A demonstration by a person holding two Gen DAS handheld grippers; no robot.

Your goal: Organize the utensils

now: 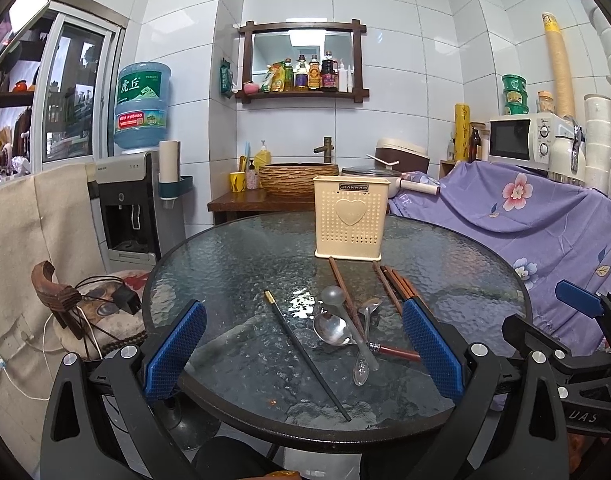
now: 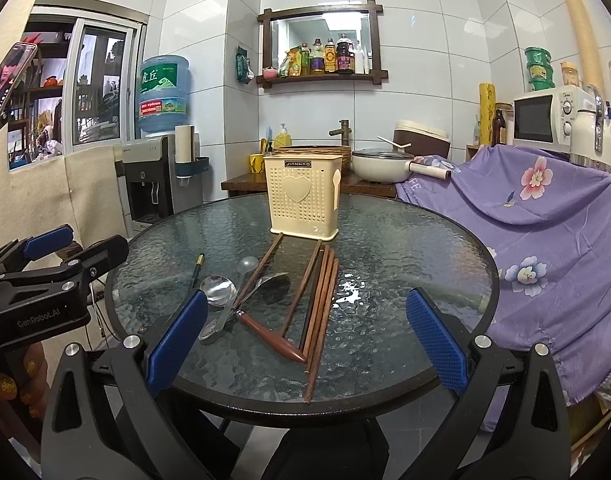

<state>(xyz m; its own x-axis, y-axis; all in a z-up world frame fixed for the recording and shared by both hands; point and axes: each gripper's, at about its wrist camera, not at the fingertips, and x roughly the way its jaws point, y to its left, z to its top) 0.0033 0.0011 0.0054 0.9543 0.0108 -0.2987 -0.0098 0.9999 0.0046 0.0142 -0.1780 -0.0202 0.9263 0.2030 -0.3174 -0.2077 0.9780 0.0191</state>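
Filling a tiled kitchen corner, round glass table point(image 1: 225, 264). Left gripper point(image 1: 303, 348) and right gripper point(image 2: 305, 340) both gape wide, holding nothing, at 6 o'clock. Holder point(image 1: 350, 218) stands at 12; spoons point(image 1: 332, 329) and chopsticks point(image 2: 319, 300) lie scattered between, centre.

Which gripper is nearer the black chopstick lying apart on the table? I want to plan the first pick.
Left. The left gripper has the black chopstick between its open jaws, just ahead. The right gripper faces the brown chopsticks; the black one lies off to its left.
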